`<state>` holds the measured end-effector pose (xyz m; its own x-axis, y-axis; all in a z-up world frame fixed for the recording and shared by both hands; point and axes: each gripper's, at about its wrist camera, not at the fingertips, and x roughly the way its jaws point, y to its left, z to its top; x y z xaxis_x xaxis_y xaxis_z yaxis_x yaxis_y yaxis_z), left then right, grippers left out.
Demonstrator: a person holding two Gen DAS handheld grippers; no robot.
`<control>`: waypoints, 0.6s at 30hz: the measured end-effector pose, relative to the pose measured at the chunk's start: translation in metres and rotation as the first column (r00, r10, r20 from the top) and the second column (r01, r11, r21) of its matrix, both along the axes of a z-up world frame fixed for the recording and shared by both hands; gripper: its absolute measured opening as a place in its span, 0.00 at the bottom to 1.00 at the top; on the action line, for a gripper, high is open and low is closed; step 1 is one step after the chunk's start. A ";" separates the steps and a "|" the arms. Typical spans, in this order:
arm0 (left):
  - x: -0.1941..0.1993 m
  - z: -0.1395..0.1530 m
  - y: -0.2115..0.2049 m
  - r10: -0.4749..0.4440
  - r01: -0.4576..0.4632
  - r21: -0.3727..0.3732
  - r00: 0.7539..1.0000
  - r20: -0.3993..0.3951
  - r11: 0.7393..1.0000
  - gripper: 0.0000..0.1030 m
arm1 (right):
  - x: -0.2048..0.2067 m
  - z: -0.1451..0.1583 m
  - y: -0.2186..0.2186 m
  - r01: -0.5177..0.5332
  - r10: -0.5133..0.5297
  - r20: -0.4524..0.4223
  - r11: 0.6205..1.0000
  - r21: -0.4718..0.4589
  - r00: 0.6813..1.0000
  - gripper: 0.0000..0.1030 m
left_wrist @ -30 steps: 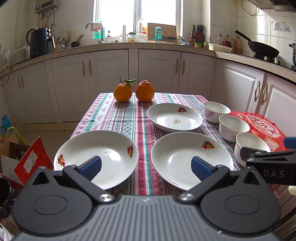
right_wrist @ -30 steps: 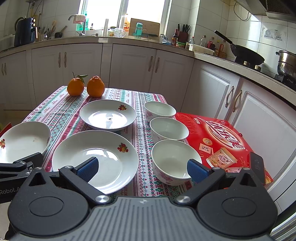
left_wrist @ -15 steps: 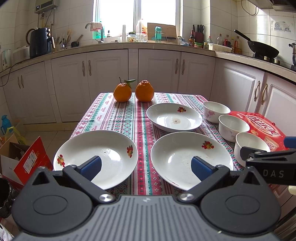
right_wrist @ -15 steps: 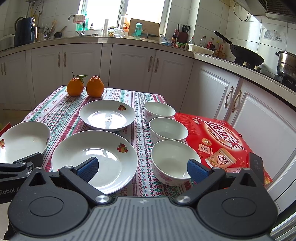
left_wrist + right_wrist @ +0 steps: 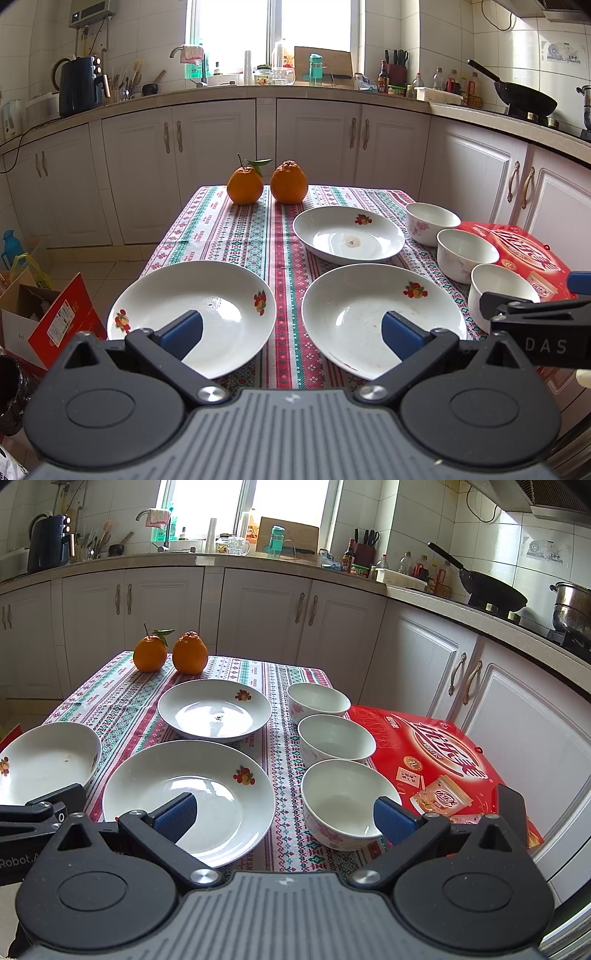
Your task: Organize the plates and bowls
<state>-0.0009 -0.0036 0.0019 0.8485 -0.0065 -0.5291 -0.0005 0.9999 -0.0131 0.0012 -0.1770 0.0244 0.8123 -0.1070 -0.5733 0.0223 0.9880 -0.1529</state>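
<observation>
Three white plates with fruit prints lie on the patterned tablecloth: a near-left plate (image 5: 192,314) (image 5: 40,760), a near-middle plate (image 5: 380,317) (image 5: 192,797) and a far plate (image 5: 349,234) (image 5: 214,710). Along the table's right side stand three white bowls in a row: far bowl (image 5: 430,227) (image 5: 317,703), middle bowl (image 5: 465,254) (image 5: 336,740), near bowl (image 5: 498,291) (image 5: 343,801). My left gripper (image 5: 291,334) hovers open at the near edge between the two near plates. My right gripper (image 5: 282,818) is open, with nothing held, between the near-middle plate and the near bowl.
Two oranges (image 5: 245,184) (image 5: 190,651) sit at the table's far end. A red snack box (image 5: 439,760) lies right of the bowls. White cabinets and a cluttered counter ring the room. A cardboard box (image 5: 44,317) stands on the floor at left.
The right gripper has drifted slightly, so the scene in its view shifted a little to the left. The left view is unchanged.
</observation>
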 end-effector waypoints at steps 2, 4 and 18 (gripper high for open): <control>-0.001 0.001 0.000 0.000 0.000 0.000 1.000 0.000 1.000 0.99 | 0.001 0.000 0.001 -0.001 0.001 0.000 1.000 -0.003 1.000 1.00; -0.001 0.001 -0.001 -0.001 0.001 0.001 1.000 0.000 1.000 0.99 | 0.001 0.000 0.002 -0.001 0.001 -0.001 1.000 -0.004 1.000 1.00; 0.005 0.005 0.012 -0.021 0.020 0.027 1.000 0.019 0.999 0.99 | 0.018 0.005 0.005 -0.086 0.086 -0.013 0.996 0.008 0.996 1.00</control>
